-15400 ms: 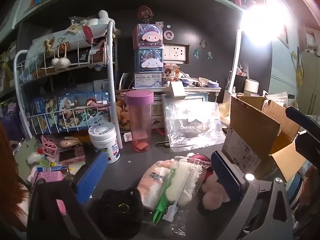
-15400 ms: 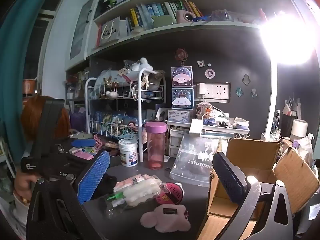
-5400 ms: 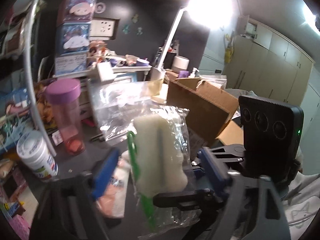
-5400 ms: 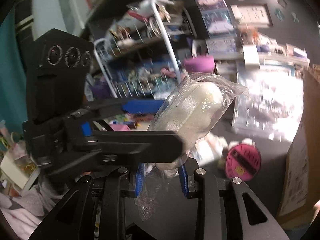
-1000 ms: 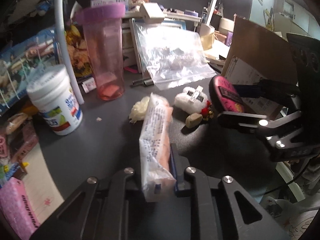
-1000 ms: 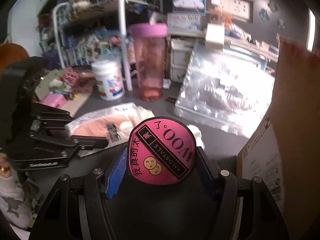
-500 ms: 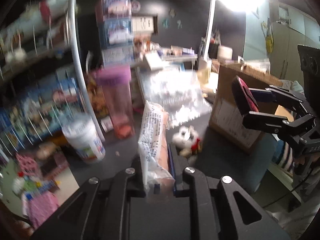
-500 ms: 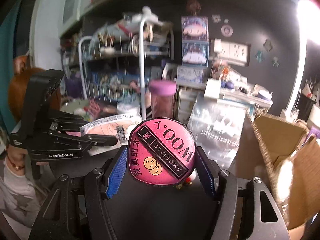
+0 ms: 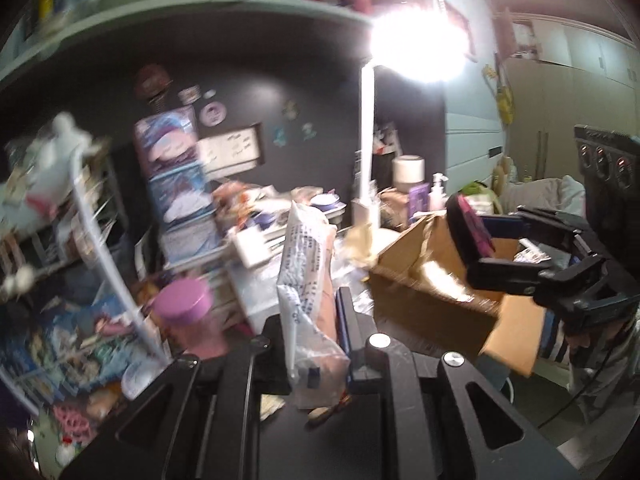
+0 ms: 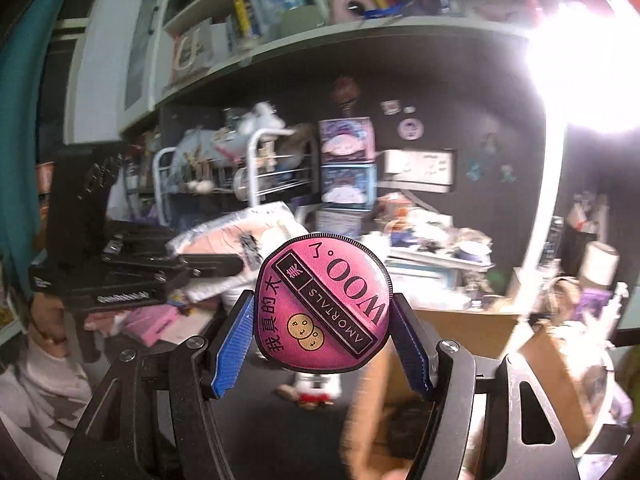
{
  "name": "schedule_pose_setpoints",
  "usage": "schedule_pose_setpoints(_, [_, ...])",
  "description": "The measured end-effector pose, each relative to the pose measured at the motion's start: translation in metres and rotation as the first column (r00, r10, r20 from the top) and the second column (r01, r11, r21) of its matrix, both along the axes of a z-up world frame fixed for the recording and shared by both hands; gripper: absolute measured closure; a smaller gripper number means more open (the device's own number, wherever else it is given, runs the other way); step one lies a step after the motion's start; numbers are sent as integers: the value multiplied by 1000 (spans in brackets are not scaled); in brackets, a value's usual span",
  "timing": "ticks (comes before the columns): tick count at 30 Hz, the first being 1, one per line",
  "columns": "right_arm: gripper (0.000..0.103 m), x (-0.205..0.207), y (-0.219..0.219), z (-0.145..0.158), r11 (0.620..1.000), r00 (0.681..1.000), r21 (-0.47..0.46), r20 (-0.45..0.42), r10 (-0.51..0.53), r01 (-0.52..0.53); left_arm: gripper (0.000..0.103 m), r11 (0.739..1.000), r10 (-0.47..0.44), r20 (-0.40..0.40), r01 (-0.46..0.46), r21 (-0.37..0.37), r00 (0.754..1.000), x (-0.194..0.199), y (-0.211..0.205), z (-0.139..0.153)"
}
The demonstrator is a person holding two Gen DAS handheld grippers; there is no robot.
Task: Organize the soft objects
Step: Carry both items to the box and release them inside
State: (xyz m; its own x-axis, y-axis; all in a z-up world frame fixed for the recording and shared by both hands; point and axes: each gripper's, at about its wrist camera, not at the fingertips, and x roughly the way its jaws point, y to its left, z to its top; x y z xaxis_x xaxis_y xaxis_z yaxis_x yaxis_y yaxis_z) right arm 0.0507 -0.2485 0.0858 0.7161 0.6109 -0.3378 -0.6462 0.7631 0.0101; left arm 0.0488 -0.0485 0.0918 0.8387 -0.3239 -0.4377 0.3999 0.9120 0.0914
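Note:
My left gripper is shut on a clear plastic pack of pink and white pads and holds it upright, raised above the dark desk. The pack also shows in the right wrist view. My right gripper is shut on a round pink puff case printed "WOO", held in the air. In the left wrist view that case hangs over the open cardboard box. A small white plush toy lies on the desk below.
A white wire rack full of toys stands at the left with a pink-lidded tumbler beside it. Stacked character boxes stand at the back wall. A bright desk lamp glares. A shelf of books runs overhead.
Both grippers have risen higher with their loads. The right gripper with the pink case now hangs over the cardboard box; the left gripper's pack has swung toward the box.

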Motion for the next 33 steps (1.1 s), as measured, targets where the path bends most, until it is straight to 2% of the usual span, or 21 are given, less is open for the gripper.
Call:
schedule_pose_setpoints(7, [41, 20, -55, -12, 988, 988, -42, -31, -152, 151, 89, 990, -140, -7, 140, 22, 990, 25, -69, 12])
schedule_pose_setpoints(12, [39, 35, -80, -36, 976, 973, -88, -93, -209, 201, 89, 970, -238, -63, 240, 27, 969, 44, -118, 7])
schedule_pose_setpoints(18, [38, 43, -89, -57, 967, 968, -152, -115, -224, 206, 89, 959, -269, -152, 280, 55, 951, 62, -148, -15])
schedule_pose_setpoints(21, [27, 42, -90, -60, 967, 970, -162, -108, -216, 197, 89, 957, -267, -189, 284, 66, 945, 67, -154, -27])
schedule_pose_setpoints(26, [27, 39, -90, -63, 968, 974, -174, -101, -201, 182, 86, 955, -262, -227, 286, 79, 938, 74, -162, -41])
schedule_pose_setpoints(27, [27, 39, -90, -64, 969, 975, -173, -103, -198, 178, 83, 956, -259, -230, 283, 79, 938, 75, -162, -43])
schedule_pose_setpoints(29, [27, 39, -90, -64, 969, 975, -174, -103, -195, 175, 71, 958, -254, -233, 278, 76, 939, 77, -161, -45])
schedule_pose_setpoints(31, [27, 38, -90, -64, 969, 976, -177, -103, -194, 175, 39, 961, -249, -225, 269, 61, 942, 76, -157, -43])
schedule_pose_setpoints(33, [27, 38, -90, -64, 969, 975, -176, -107, -193, 172, 33, 963, -249, -215, 265, 45, 944, 75, -153, -41])
